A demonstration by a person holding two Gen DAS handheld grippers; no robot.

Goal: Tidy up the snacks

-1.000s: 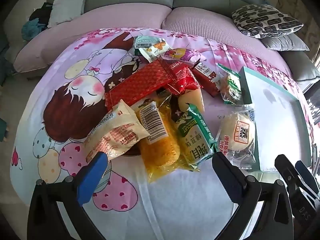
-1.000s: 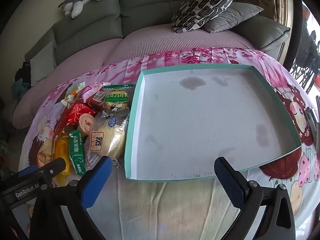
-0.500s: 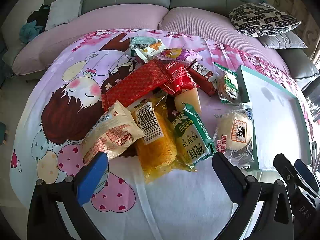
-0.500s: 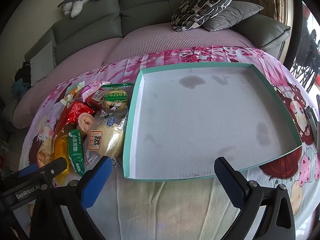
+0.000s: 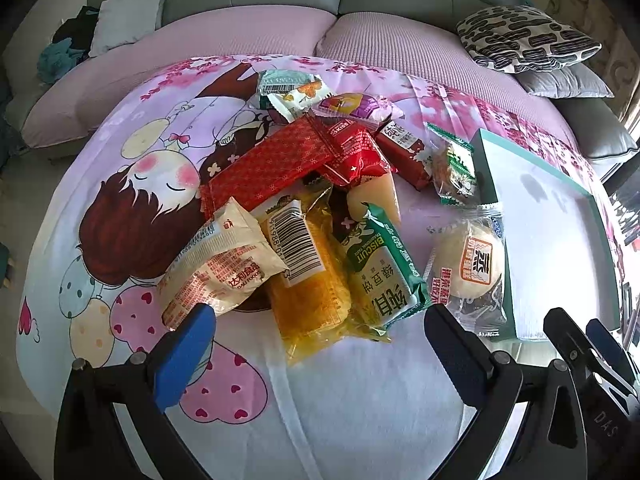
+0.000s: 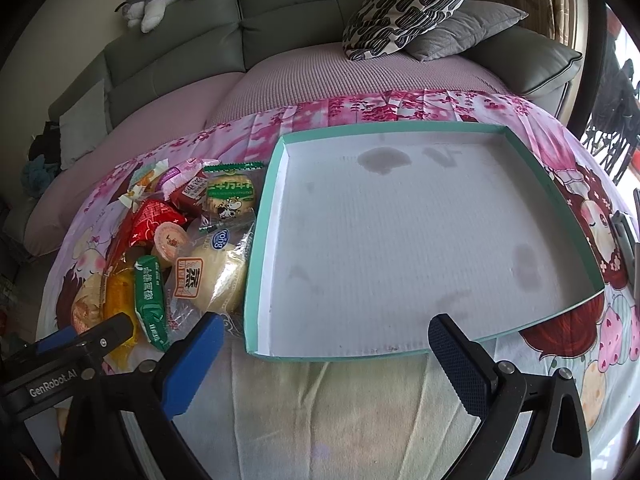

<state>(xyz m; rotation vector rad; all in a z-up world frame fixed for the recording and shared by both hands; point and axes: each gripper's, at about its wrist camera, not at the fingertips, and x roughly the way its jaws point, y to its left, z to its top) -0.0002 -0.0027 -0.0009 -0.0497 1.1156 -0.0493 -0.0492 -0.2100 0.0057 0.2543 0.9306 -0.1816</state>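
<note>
Teal-rimmed tray (image 6: 256, 280) unmoved; left gripper (image 5: 316, 344) slightly nearer snack pile (image 5: 320, 216).

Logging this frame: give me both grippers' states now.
Left gripper: open, holding nothing.
Right gripper: open, holding nothing.

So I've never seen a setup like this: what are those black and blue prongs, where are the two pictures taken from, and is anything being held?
They are hand-held tongs, one in each of a person's hands, each with a camera looking along its fingers. One picture is from the left tongs, aimed at a pile of snacks on a cartoon bedsheet. The other is from the right tongs, aimed at a teal tray with nothing in it, beside the pile. Both tongs are open and hold nothing.
</note>
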